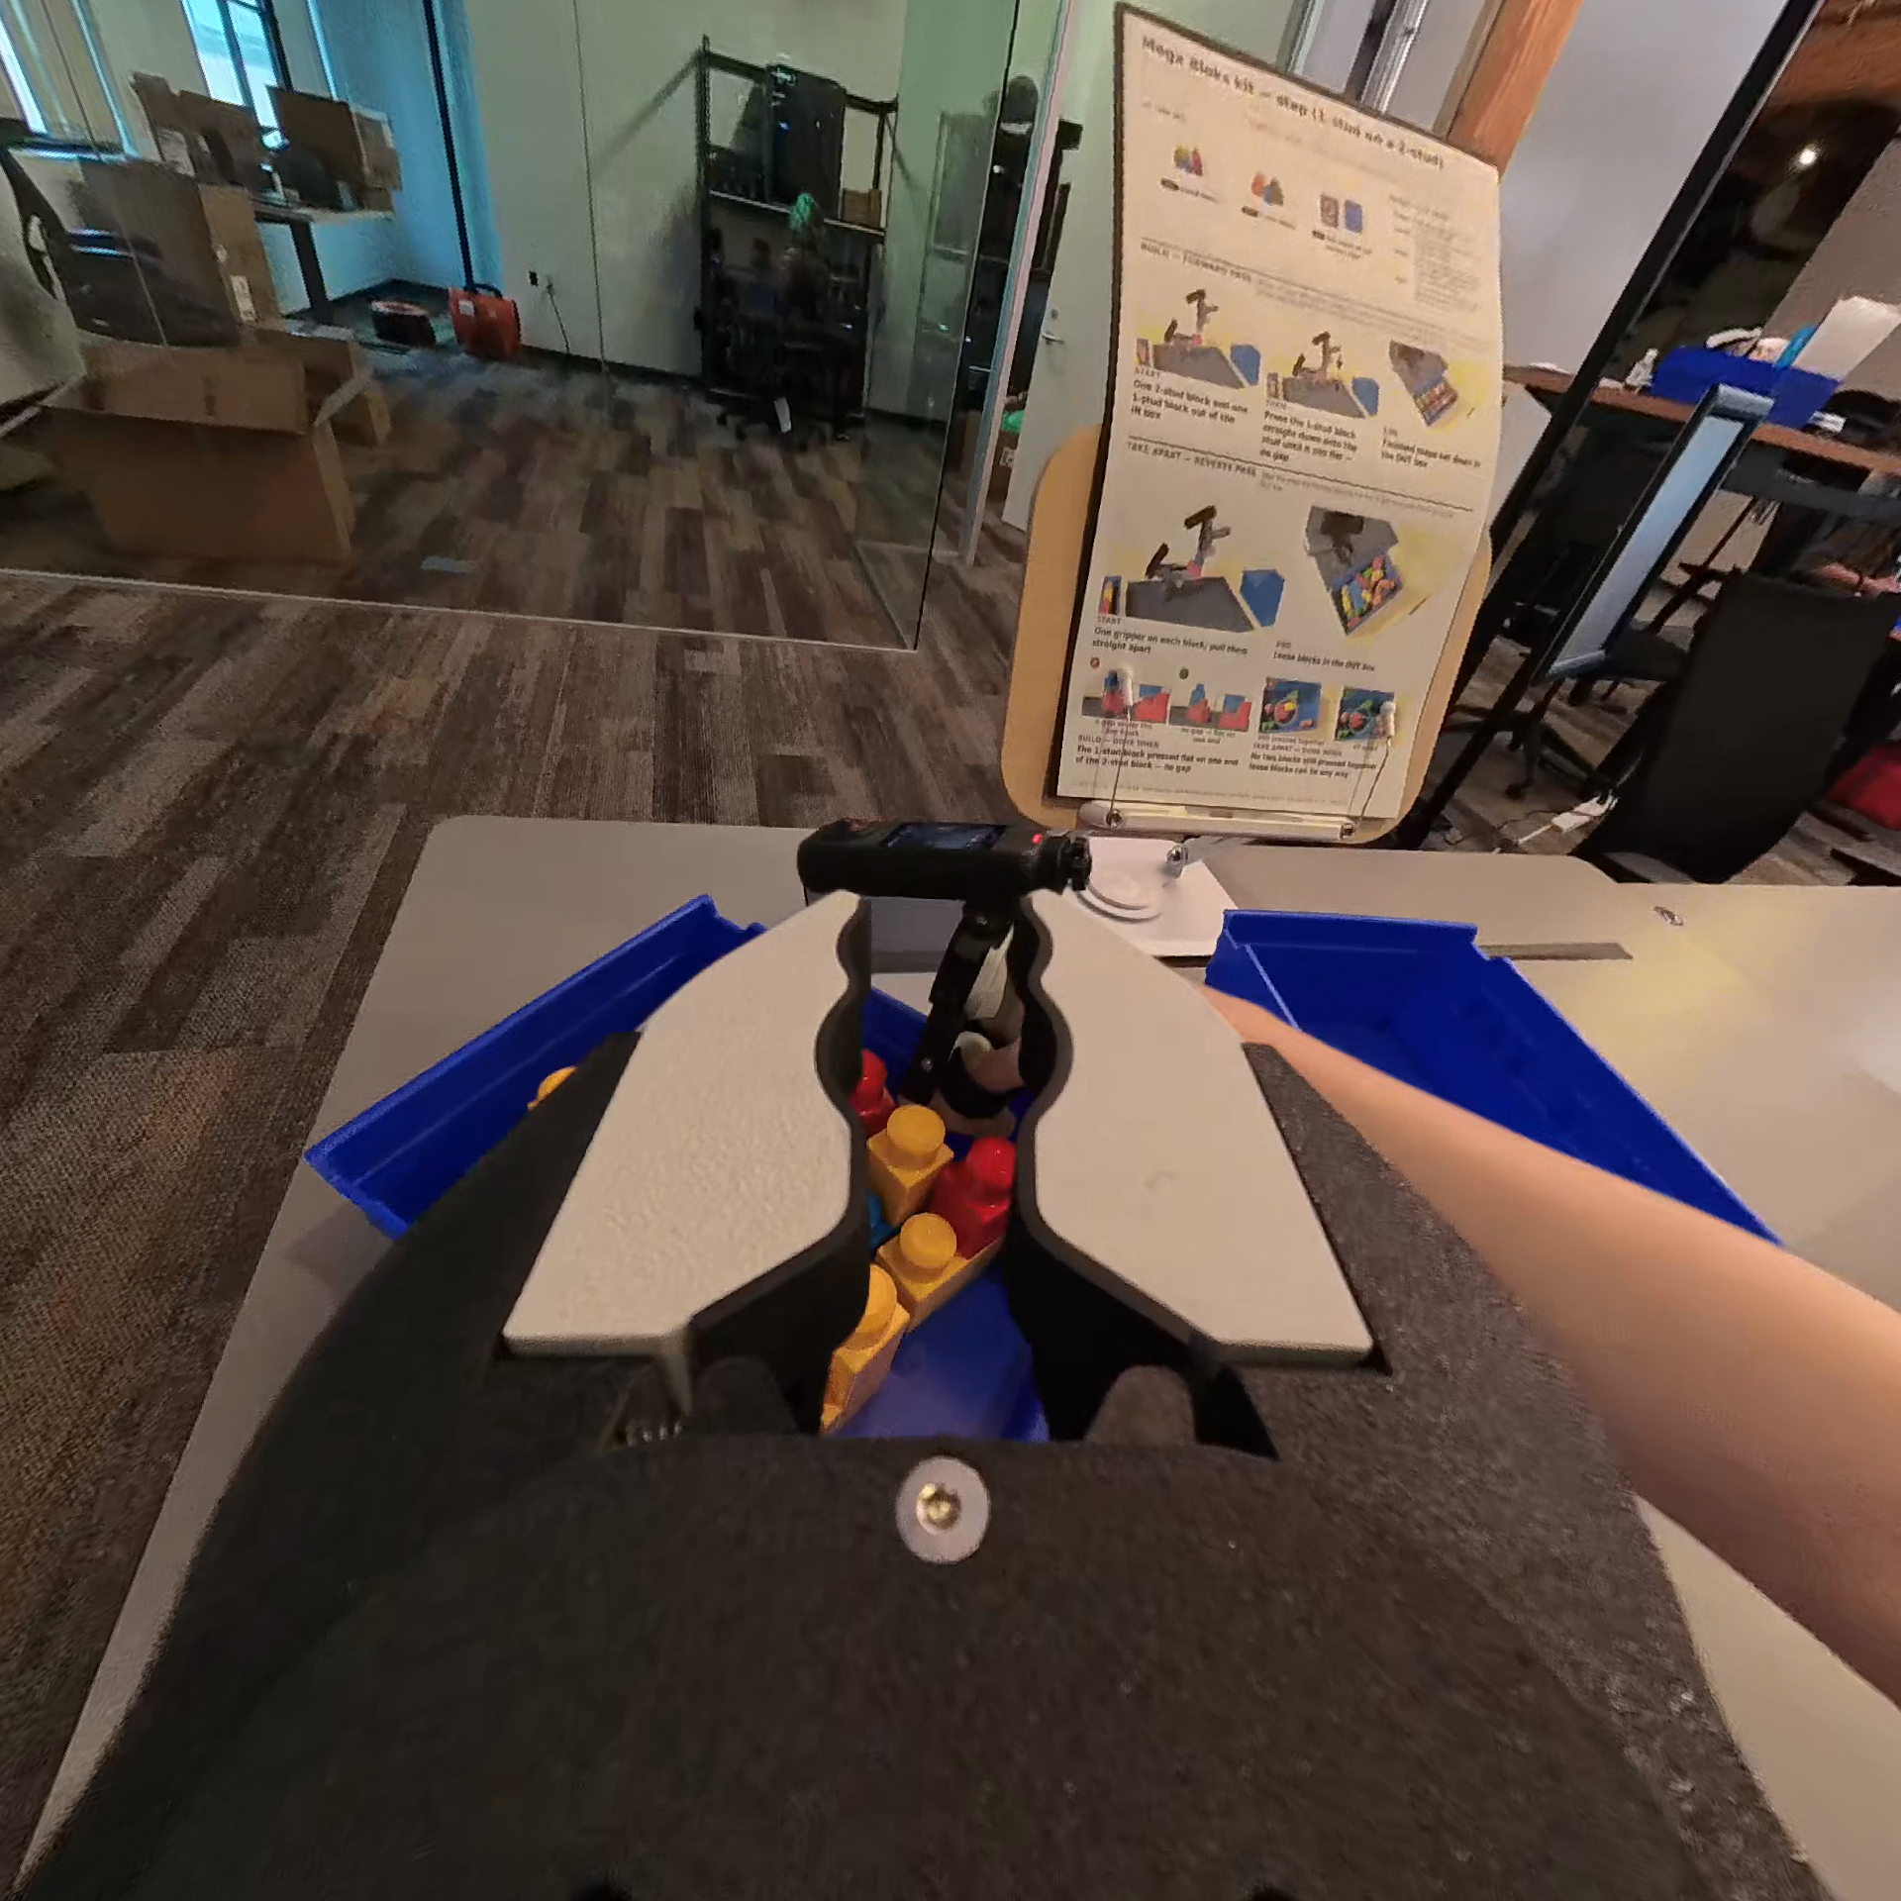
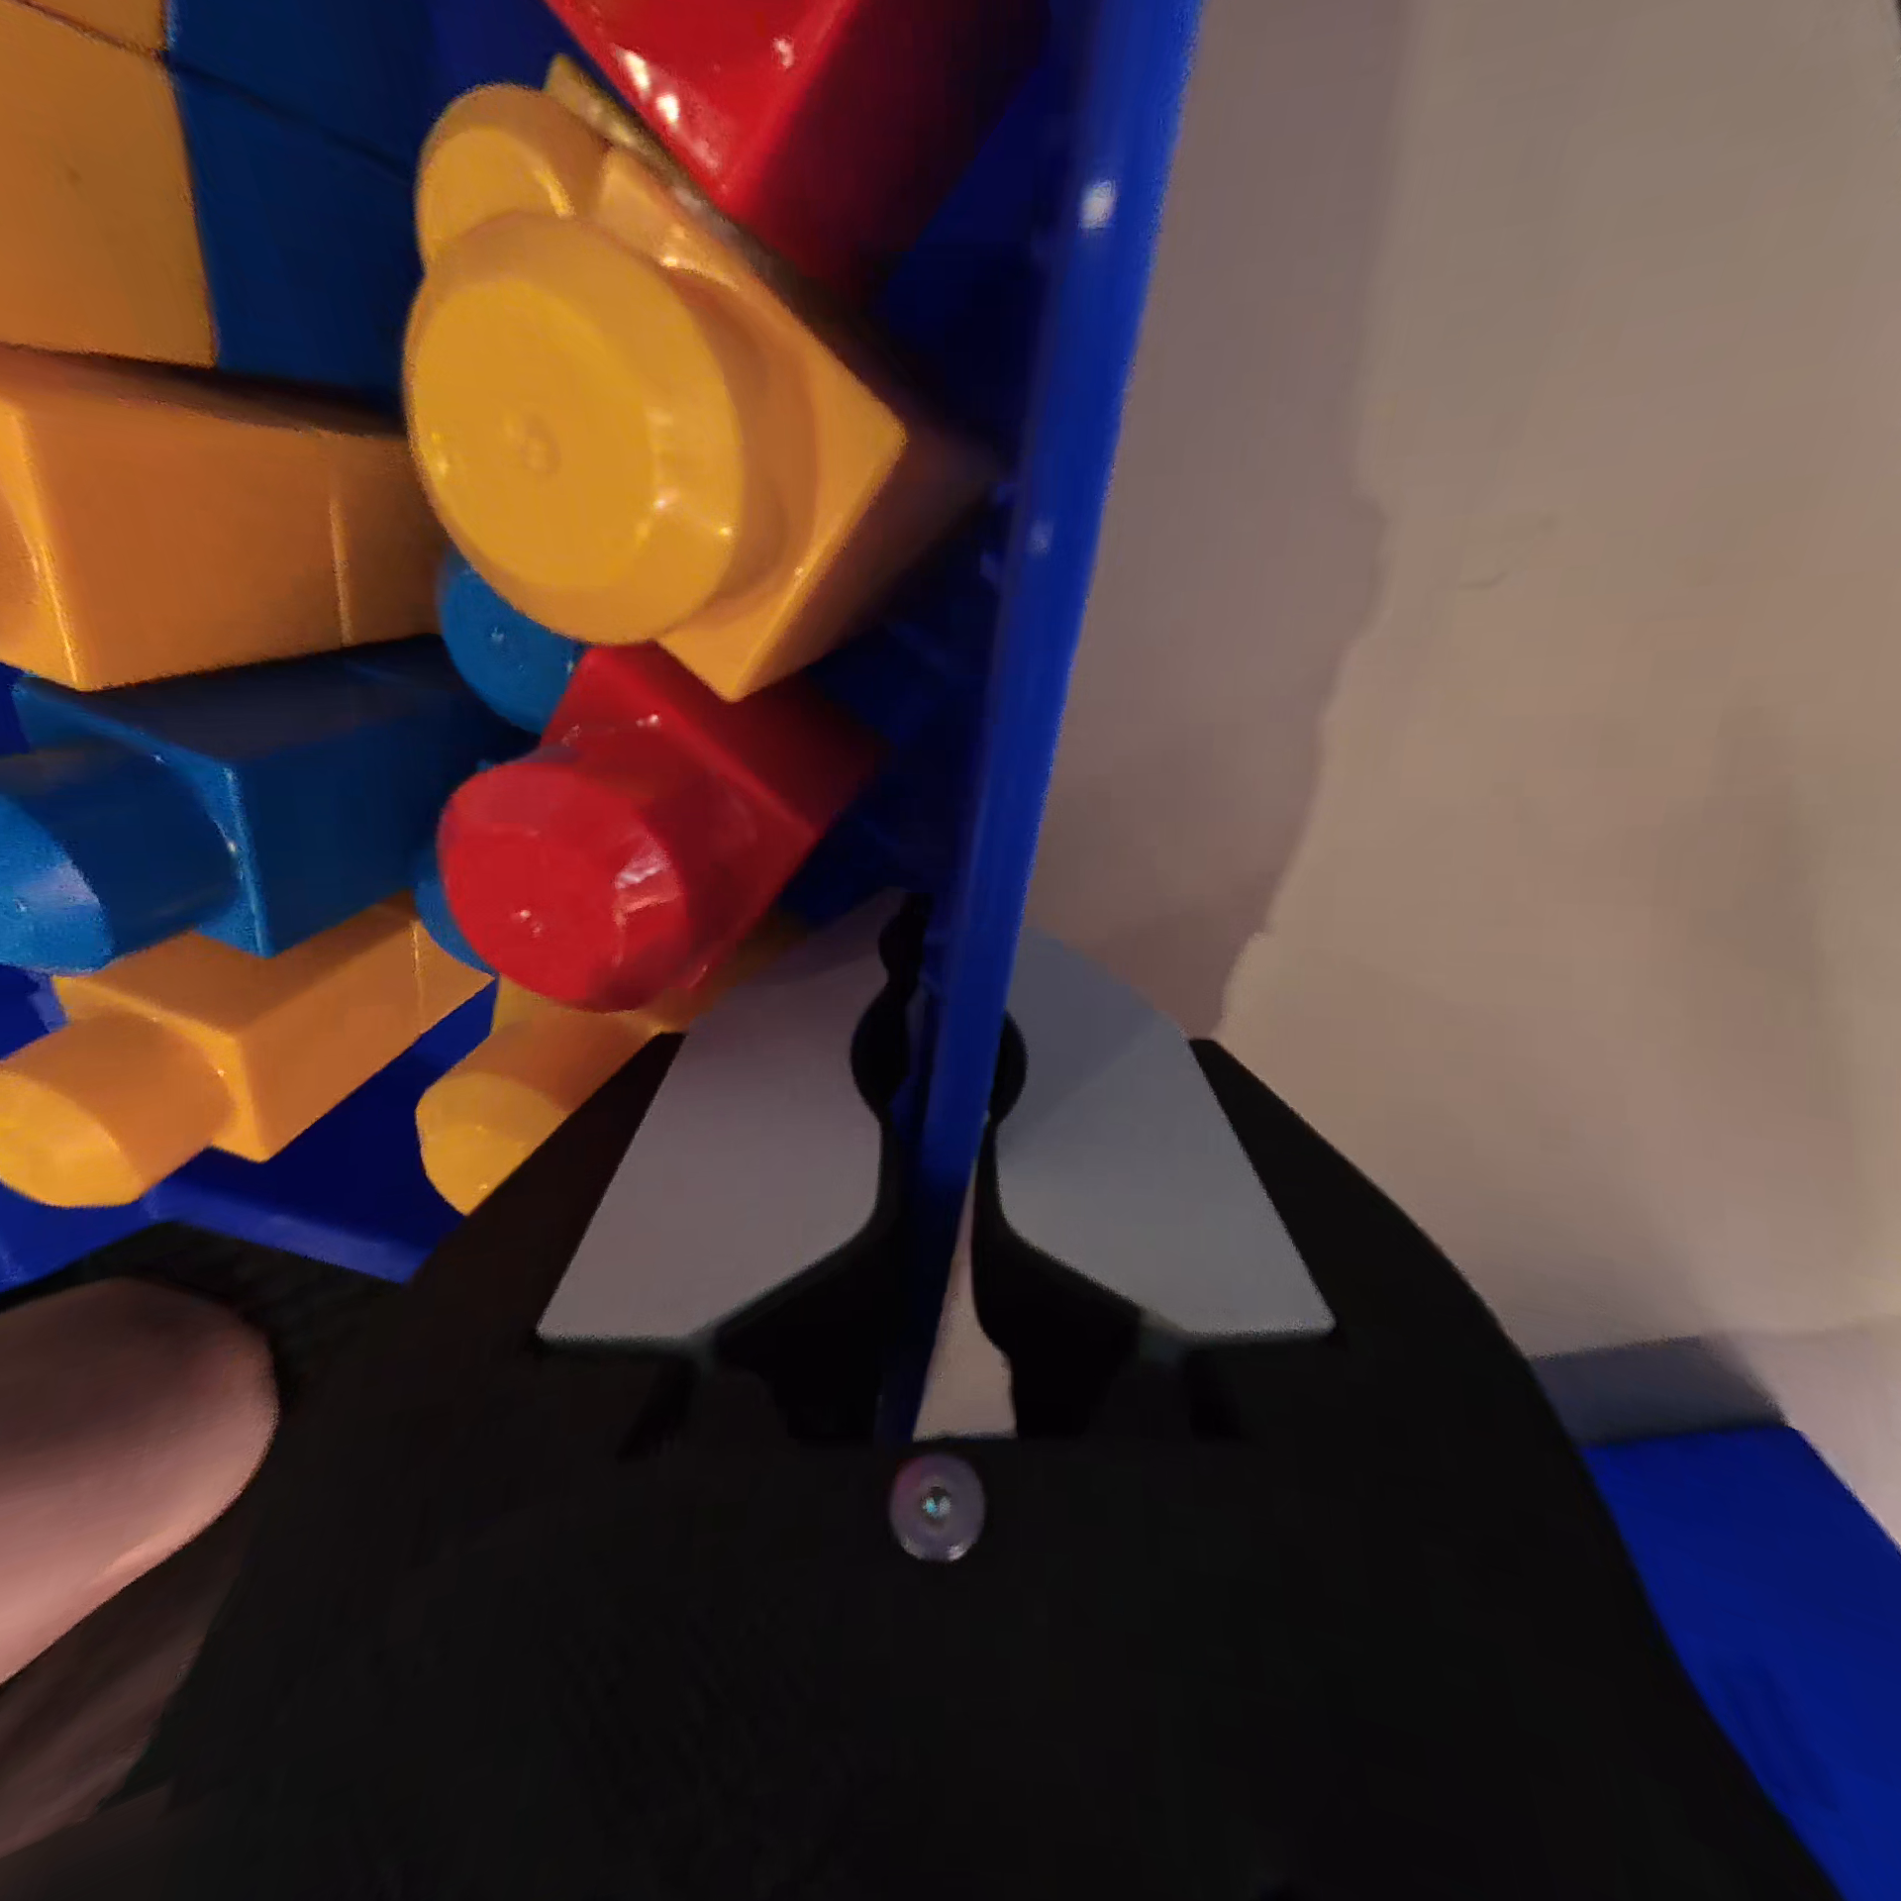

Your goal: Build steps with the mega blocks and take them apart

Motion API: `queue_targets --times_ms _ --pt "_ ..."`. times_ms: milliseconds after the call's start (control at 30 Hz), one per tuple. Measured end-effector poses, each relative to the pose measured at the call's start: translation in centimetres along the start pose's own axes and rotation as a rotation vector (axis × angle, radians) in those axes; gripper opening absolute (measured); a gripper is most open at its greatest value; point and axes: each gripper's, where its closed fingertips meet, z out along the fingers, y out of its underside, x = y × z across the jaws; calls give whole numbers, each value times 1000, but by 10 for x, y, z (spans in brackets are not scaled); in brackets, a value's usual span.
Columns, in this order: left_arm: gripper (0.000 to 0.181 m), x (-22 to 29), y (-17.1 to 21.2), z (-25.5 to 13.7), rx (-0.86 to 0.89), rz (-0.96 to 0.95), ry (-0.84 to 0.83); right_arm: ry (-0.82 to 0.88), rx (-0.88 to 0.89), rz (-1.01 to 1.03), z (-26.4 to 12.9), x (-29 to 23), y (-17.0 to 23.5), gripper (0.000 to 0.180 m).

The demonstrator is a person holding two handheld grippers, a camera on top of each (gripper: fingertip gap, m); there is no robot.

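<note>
My right gripper (image 2: 941, 1132) is pinching the blocks bin's wall (image 2: 1013, 638), left gripper (image 1: 941, 1111) hovering wide over the blocks (image 1: 910, 1162) inside, so one careless tug probably dumps everything.

Office clutter beyond the grey table (image 1: 576, 885)

An instruction sheet (image 1: 1286, 463) stands propped at the table's far edge, a black recorder (image 1: 941, 856) on a small stand just before it; cardboard boxes (image 1: 206, 442) and a dark shelving rack (image 1: 792, 247) sit behind glass.
</note>
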Motion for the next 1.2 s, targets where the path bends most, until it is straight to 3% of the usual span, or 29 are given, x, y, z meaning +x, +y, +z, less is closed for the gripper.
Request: queue_targets --times_ms 67,133,267,367,433,533,633,767,833,967,1200 --pt "26 2 5 3 -35 13 0 6 6 -44 -5 -1 3 12" --pt "26 2 8 5 -53 15 0 32 125 -76 -27 3 -4 12" --pt "27 6 11 7 -74 17 14 195 468 -143 -123 16 7 26" --pt "27 11 9 5 -66 25 27 500 527 -61 -186 75 87 48" --pt "27 16 4 5 -39 19 33 654 453 130 -205 133 166 60" --pt "27 35 -1 9 -21 44 61 561 270 439 -177 189 274 65" --pt "27 60 2 16 -48 116 89 526 108 562 -134 218 347 66" --pt "27 83 9 25 -91 173 120 286 65 588 -84 209 375 53" --pt "27 89 14 29 -115 199 115 161 113 622 -79 208 377 13" --pt "27 97 19 34 -141 237 105 68 151 673 -87 231 412 7" --pt "27 102 23 43 -167 260 88 133 174 841 -108 300 528 8"
